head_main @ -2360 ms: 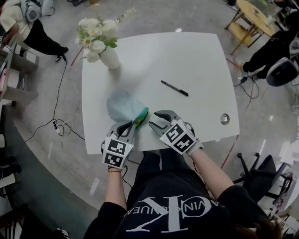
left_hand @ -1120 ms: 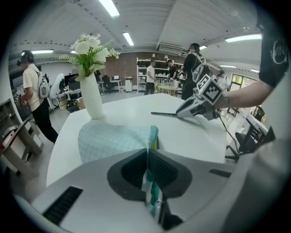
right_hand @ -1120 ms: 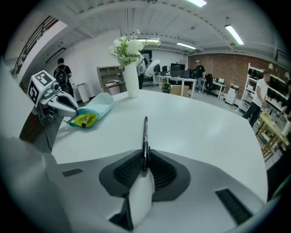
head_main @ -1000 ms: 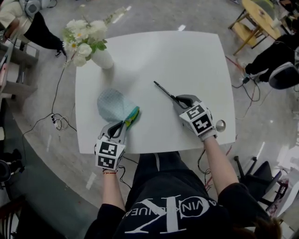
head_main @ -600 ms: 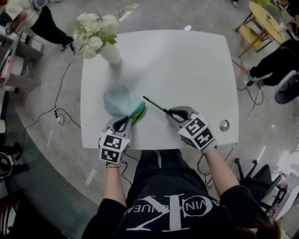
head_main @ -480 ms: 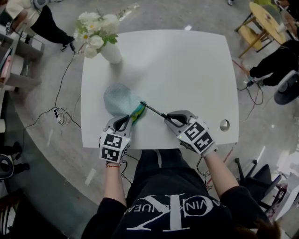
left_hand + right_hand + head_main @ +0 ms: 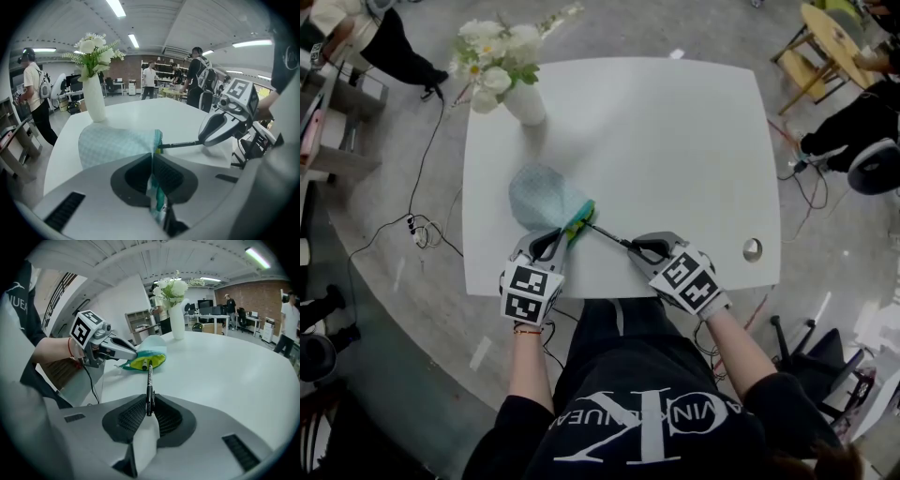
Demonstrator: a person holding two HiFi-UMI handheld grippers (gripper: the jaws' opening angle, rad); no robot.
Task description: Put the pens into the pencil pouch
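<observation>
A pale teal checked pencil pouch (image 7: 546, 198) (image 7: 115, 144) lies on the white table (image 7: 675, 131), its green and yellow mouth (image 7: 143, 361) facing the person. My left gripper (image 7: 553, 246) (image 7: 153, 176) is shut on the pouch's near edge. My right gripper (image 7: 639, 249) (image 7: 149, 412) is shut on the back end of a black pen (image 7: 610, 235) (image 7: 149, 383) (image 7: 180, 145). The pen's tip sits at the pouch's mouth. Another pen end (image 7: 144, 364) shows inside the mouth.
A white vase of flowers (image 7: 514, 86) (image 7: 93, 96) (image 7: 176, 319) stands at the table's far left corner. A round cable hole (image 7: 752, 249) lies near the right front edge. People, chairs and a small wooden table (image 7: 825, 42) surround the table; cables lie on the floor.
My right gripper has carried the pen leftward from the table's middle right to the pouch's mouth. The left gripper has kept its hold on the pouch.
</observation>
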